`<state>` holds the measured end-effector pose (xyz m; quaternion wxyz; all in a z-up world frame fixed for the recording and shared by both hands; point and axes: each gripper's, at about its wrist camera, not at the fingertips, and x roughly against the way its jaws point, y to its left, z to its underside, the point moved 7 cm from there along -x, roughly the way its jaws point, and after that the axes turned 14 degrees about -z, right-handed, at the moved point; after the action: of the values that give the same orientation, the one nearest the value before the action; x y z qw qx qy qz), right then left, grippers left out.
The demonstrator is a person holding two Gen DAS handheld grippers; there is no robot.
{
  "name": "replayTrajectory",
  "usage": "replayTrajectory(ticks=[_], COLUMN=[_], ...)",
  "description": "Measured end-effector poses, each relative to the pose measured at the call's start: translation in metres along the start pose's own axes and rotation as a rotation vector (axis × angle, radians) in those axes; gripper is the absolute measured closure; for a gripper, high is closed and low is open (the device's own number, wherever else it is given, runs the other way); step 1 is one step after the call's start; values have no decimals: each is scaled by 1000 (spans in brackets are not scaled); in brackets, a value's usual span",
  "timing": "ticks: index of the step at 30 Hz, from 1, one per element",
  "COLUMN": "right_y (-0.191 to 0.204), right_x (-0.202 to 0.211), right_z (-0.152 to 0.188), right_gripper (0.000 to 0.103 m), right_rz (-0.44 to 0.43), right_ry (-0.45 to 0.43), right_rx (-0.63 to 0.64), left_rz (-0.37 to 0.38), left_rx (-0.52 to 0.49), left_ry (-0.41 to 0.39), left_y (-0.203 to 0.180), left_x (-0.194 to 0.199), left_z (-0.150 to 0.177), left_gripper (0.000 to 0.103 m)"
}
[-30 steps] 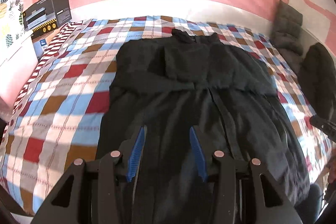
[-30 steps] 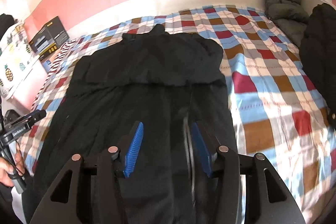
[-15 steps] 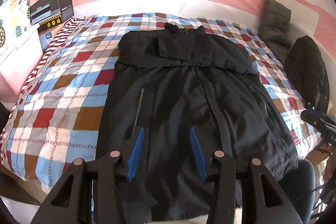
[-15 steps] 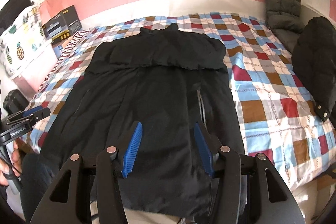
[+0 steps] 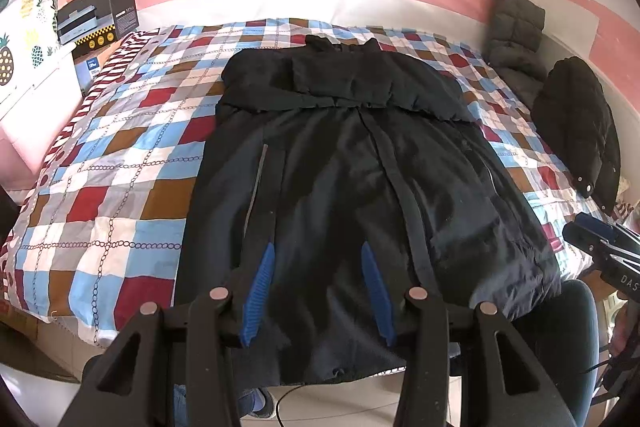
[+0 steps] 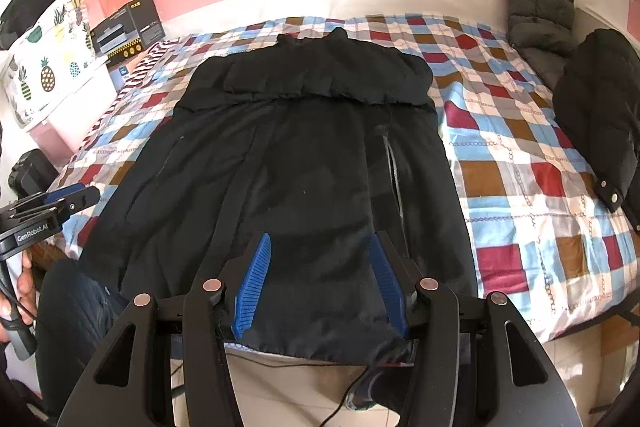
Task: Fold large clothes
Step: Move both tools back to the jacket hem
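A long black coat (image 5: 352, 163) lies flat on the checked bed cover (image 5: 120, 163), collar at the far end, sleeves folded across the chest, hem hanging over the near bed edge. It also shows in the right wrist view (image 6: 296, 163). My left gripper (image 5: 318, 255) is open and empty, held above the coat's lower part. My right gripper (image 6: 320, 247) is open and empty above the hem. The right gripper also shows at the right edge of the left wrist view (image 5: 600, 247), and the left gripper at the left edge of the right wrist view (image 6: 52, 207).
A second black coat (image 6: 600, 115) lies at the bed's right side, with a grey padded garment (image 6: 540, 15) behind it. A black box (image 5: 98, 13) and a pineapple-print cloth (image 6: 44, 67) sit at the left. The floor (image 6: 304, 387) and a cable are below the hem.
Both grippers have pulled back and up from the coat toward the foot of the bed. The whole coat and its hem are now in view. Both stay open.
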<state>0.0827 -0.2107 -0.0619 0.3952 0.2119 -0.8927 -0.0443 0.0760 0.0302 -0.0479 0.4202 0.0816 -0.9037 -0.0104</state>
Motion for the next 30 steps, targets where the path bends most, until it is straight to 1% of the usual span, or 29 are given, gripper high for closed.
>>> replayTrajectory(ticks=[19, 30], right_y=[4, 6], right_x=[4, 2], right_z=[16, 19], right_gripper=[48, 48], right_rz=[-13, -14], right_ry=[9, 14], right_rx=[-6, -4], left_rz=[-2, -4], left_rx=[-28, -27], left_ry=[-8, 0], left_y=[-11, -10], left_x=[13, 11], left_z=[11, 15], left_gripper=[54, 54])
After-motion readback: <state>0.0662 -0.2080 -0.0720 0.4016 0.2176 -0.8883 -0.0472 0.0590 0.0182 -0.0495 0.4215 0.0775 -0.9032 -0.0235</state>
